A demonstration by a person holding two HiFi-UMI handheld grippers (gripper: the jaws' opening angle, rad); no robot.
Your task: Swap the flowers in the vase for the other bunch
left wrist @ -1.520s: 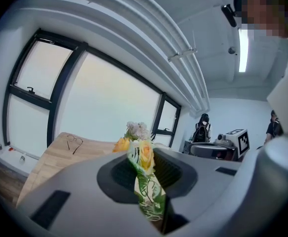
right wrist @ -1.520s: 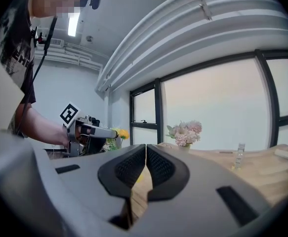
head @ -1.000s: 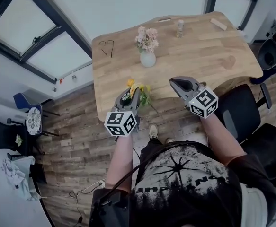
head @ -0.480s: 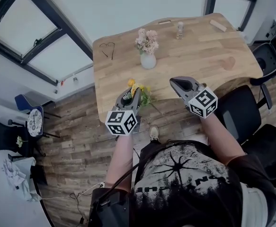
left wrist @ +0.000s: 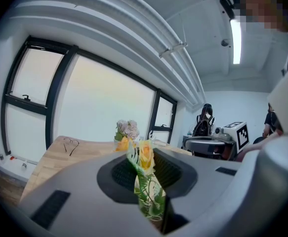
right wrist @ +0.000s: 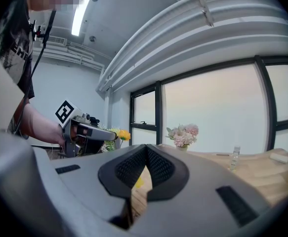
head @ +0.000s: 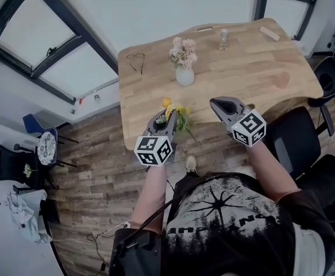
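Seen from my head, my left tool (head: 166, 119) is clenched on the yellow bunch (head: 177, 117) at the near edge of the tabletop (head: 253, 68). My right tool (head: 218, 103) hangs beside it, and the vase (head: 184, 76) of pink flowers (head: 183, 52) stands farther back. Along my left tool, the stems sit pinched between the jaws, with the blooms rising past them. Along my right tool, the jaws meet on nothing, with the vase well ahead.

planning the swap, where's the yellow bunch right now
In the head view the yellow bunch is clamped in the left gripper at the near edge of the table, on the person's side of the white vase.
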